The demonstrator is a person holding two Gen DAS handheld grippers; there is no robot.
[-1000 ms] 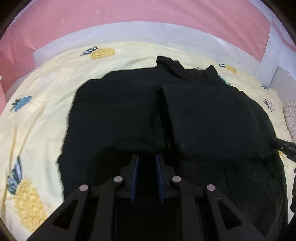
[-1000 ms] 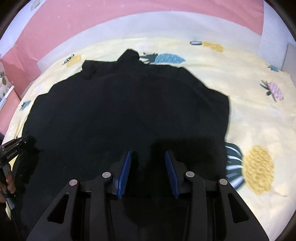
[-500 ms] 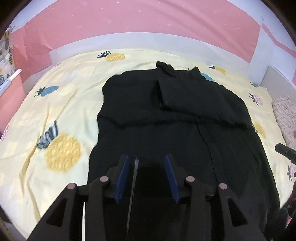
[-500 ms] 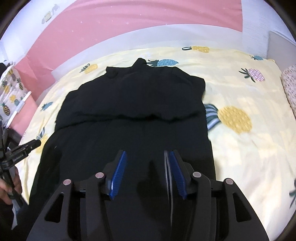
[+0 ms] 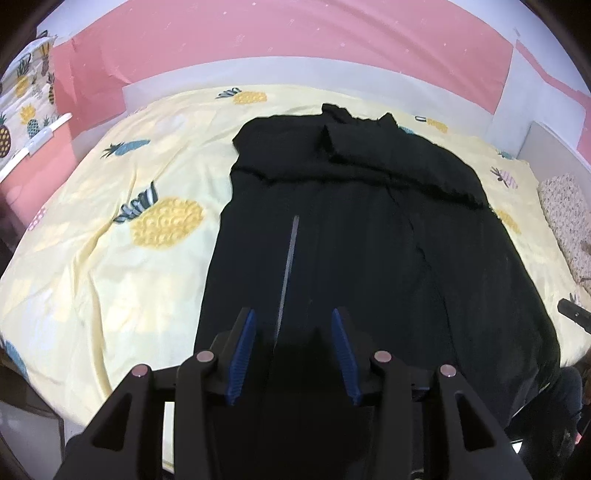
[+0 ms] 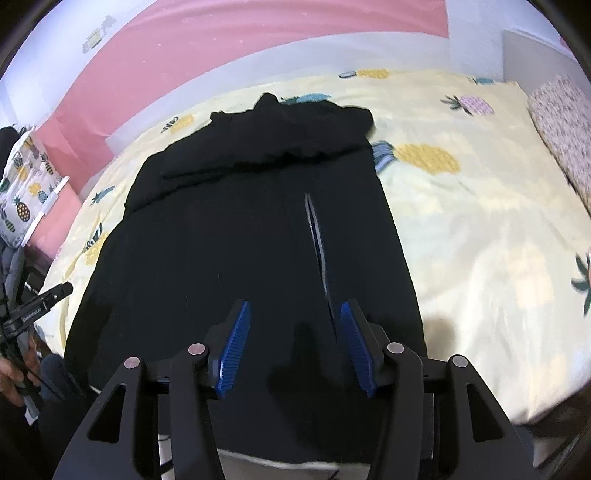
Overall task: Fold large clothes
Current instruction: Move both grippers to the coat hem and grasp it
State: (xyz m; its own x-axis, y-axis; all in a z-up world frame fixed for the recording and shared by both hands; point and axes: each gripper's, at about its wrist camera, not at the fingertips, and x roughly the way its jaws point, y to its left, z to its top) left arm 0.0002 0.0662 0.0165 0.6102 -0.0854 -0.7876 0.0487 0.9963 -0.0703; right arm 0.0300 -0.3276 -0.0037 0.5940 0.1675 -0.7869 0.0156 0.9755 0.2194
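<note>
Nearest me, the left hand-held gripper (image 5: 293,349) and the right hand-held gripper (image 6: 295,341) each hover with their 2 blue-padded fingers spread wide and gripping nothing, both above the near hem of the black garment (image 5: 351,251). That garment lies lengthwise down the bed, on the yellow pineapple-print sheet (image 5: 110,258), with its far part folded back over itself into a thicker band (image 6: 273,147) near the collar. Beyond the bed runs a pale headboard (image 5: 295,72) against the pink wall (image 5: 277,29).
</note>
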